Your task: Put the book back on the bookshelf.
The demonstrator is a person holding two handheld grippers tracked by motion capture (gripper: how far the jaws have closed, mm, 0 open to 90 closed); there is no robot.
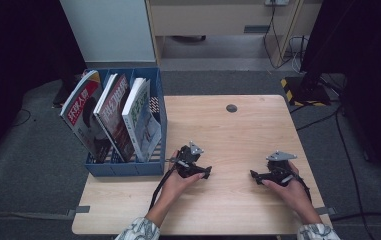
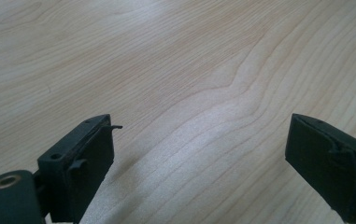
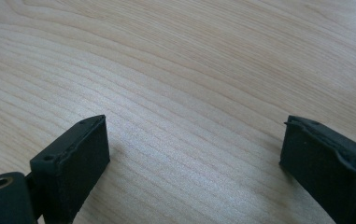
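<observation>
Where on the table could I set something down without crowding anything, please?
Bare wood lies between the left gripper and right gripper, and beyond them toward the far edge's dark grommet. The blue file rack of magazines crowds the left edge.

A light wooden table (image 1: pixel 238 130) carries a blue file rack (image 1: pixel 128 167) at its left edge.

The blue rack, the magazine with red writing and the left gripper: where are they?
blue rack (image 1: pixel 123 168), high view, on its front wall.
magazine with red writing (image 1: pixel 81 107), high view, on its cover.
left gripper (image 1: pixel 207 172), high view, by its open jaw tips; it holds nothing.
</observation>
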